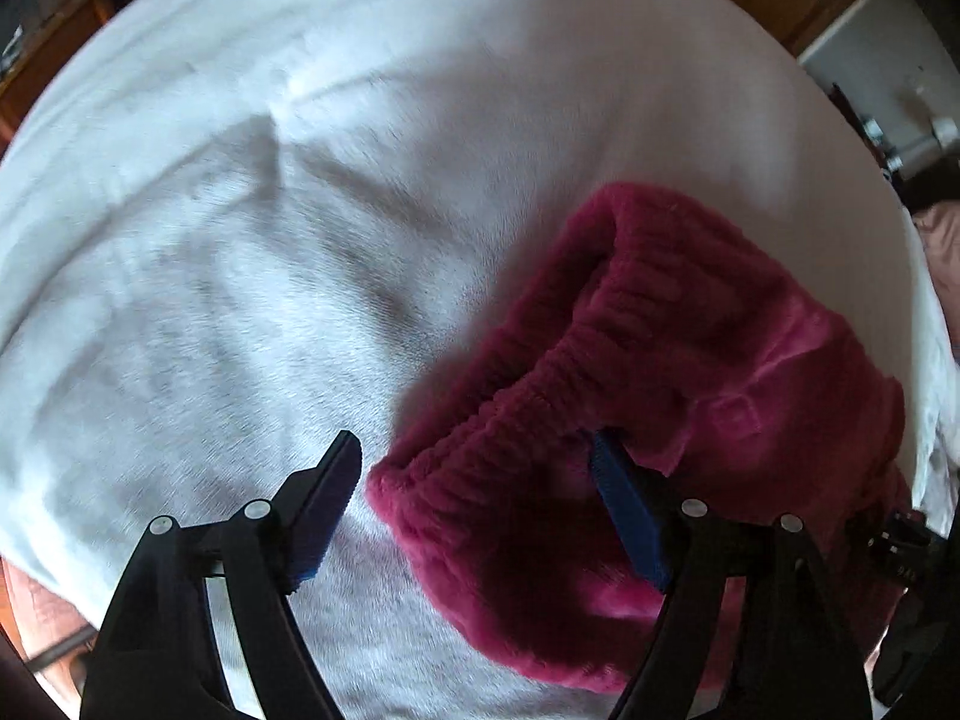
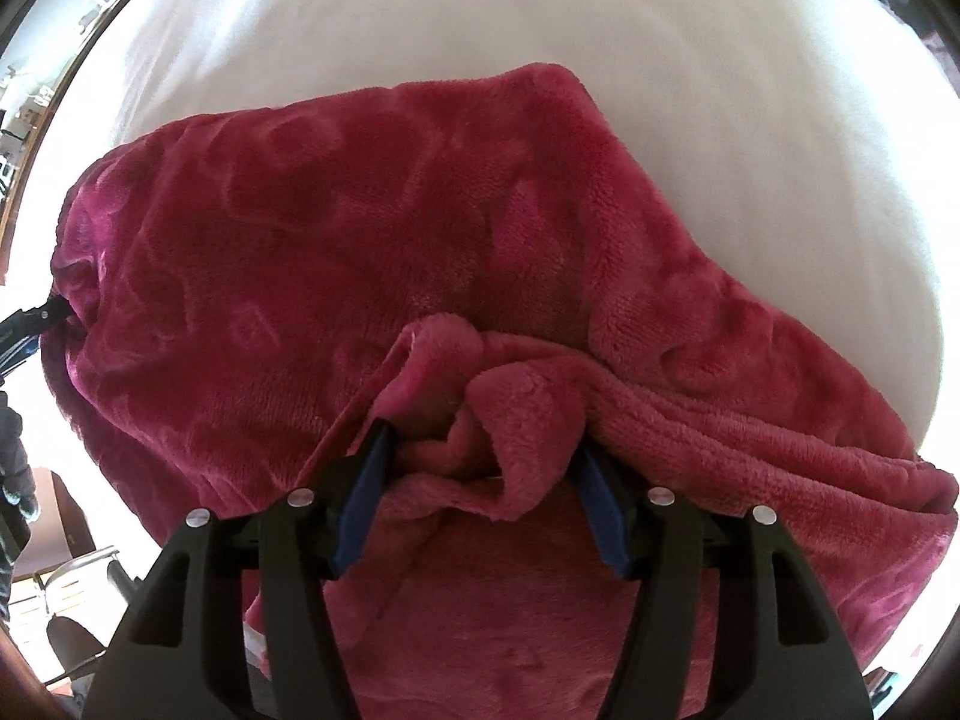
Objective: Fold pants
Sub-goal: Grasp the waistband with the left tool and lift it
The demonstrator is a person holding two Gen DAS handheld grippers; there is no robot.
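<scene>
**Two grippers working magenta fleece pants on a white bed**

Both are sitting at the pants (image 2: 336, 228), which are lying bunched on the white sheet (image 1: 210, 276). The left gripper (image 1: 474, 468) is spreading wide around the elastic waistband (image 1: 576, 354). The right gripper (image 2: 483, 450) is straddling a gathered fold, jaws apart.

A bed (image 1: 252, 276) covered by a white, softly creased sheet (image 2: 690, 60) carries everything. On it lie magenta fleece pants (image 2: 312, 228), bunched in folds, their ribbed elastic waistband (image 1: 600, 324) resting toward the sheet's right side.
</scene>
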